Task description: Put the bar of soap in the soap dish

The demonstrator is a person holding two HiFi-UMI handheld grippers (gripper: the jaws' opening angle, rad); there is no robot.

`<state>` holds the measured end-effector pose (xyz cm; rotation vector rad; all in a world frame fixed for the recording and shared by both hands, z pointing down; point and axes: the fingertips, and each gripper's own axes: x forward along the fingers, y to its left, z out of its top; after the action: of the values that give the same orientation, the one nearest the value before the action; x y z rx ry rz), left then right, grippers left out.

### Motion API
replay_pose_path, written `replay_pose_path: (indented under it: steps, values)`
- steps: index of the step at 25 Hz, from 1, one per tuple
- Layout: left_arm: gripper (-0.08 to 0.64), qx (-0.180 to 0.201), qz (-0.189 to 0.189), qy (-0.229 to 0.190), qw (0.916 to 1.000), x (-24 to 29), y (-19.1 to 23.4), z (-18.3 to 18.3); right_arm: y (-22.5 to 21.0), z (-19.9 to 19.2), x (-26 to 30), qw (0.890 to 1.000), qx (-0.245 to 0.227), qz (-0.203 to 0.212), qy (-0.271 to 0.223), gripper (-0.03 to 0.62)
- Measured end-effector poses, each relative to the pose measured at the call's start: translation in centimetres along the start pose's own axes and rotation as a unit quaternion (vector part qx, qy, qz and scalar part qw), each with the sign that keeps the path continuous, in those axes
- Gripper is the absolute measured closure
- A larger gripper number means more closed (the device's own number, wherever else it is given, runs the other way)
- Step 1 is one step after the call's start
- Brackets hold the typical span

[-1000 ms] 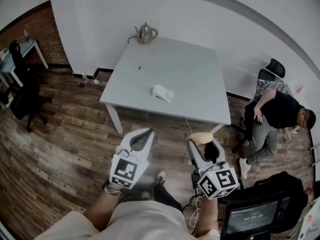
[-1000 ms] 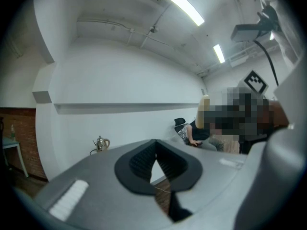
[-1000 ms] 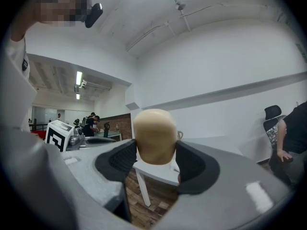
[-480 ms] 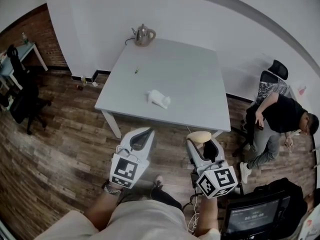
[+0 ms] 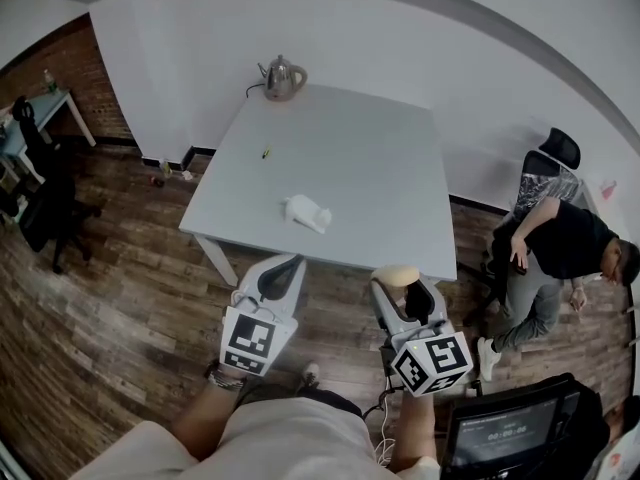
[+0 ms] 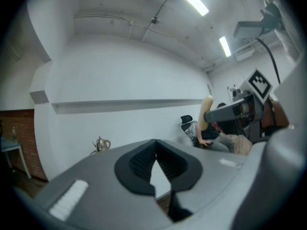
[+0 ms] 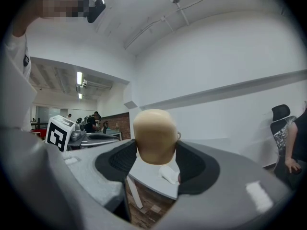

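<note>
A beige bar of soap [image 5: 396, 274] sits clamped between the jaws of my right gripper [image 5: 398, 282], held over the wood floor short of the table. In the right gripper view the soap [image 7: 154, 135] fills the gap between the black pads. A small white soap dish [image 5: 307, 212] lies on the grey table [image 5: 380, 168] near its front edge, and shows below the soap [image 7: 169, 174] in the right gripper view. My left gripper [image 5: 279, 273] hangs beside the right one, shut with nothing in it [image 6: 156, 163].
A metal kettle [image 5: 280, 76] stands at the table's far left corner, with a small dark item [image 5: 266, 153] on the top. A seated person [image 5: 555, 243] and an office chair [image 5: 548, 163] are to the right. A black chair [image 5: 45, 198] and a desk are at far left.
The table and dish have come closer and lower in the head view. Both grippers keep their pose, and the soap stays held.
</note>
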<state>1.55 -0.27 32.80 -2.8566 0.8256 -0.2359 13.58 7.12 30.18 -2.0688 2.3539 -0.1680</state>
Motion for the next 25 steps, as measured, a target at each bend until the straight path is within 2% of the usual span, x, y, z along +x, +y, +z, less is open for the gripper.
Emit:
replay_pose_path:
  steps: [8,25]
  values:
    - [0.555,0.000,0.018,-0.002,0.9998,3.1,0.9,1.1,-2.4,0.7,2.0,1.000,-0.006,0.017,0.001,0.334]
    - [0.555,-0.013,0.042,0.025,0.9987,6.1,1.0,0.0,-5.0,-0.3,4.7,0.998,0.008,0.052,0.023,0.334]
